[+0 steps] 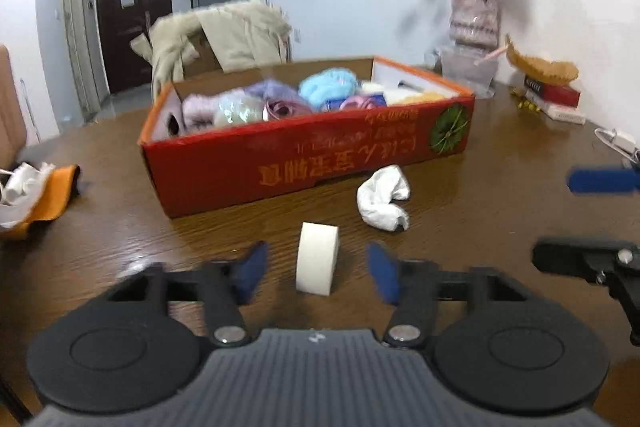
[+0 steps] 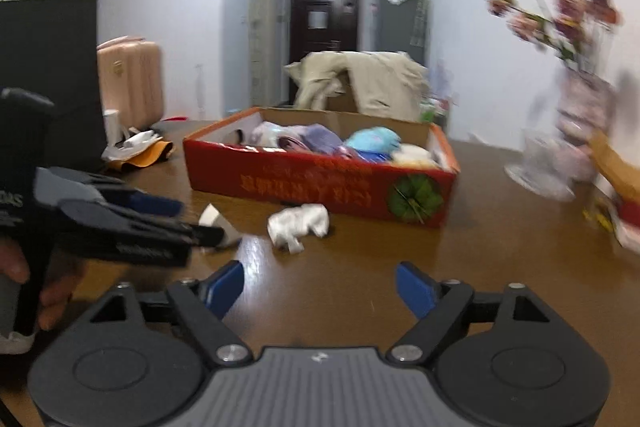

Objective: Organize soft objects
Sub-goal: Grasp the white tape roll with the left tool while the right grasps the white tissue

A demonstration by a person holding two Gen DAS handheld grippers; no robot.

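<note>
A red cardboard box [image 1: 280,163] holding several soft bundles in lilac, blue and pink stands on the brown table; it also shows in the right wrist view [image 2: 320,183]. A white roll [image 1: 317,258] stands on edge between the blue pads of my open left gripper [image 1: 318,273], untouched. A crumpled white cloth [image 1: 383,197] lies to its right, in front of the box, and shows in the right wrist view [image 2: 298,225]. My right gripper [image 2: 320,289] is open and empty, short of the cloth. The left gripper [image 2: 168,223] appears at the left there.
A vase of dried flowers [image 1: 474,23] and a basket on books [image 1: 548,83] stand at the back right. An orange and white cloth pile [image 1: 36,191] lies at the left. A black paper bag [image 2: 52,79] stands far left. A beige coat [image 1: 224,35] hangs behind the box.
</note>
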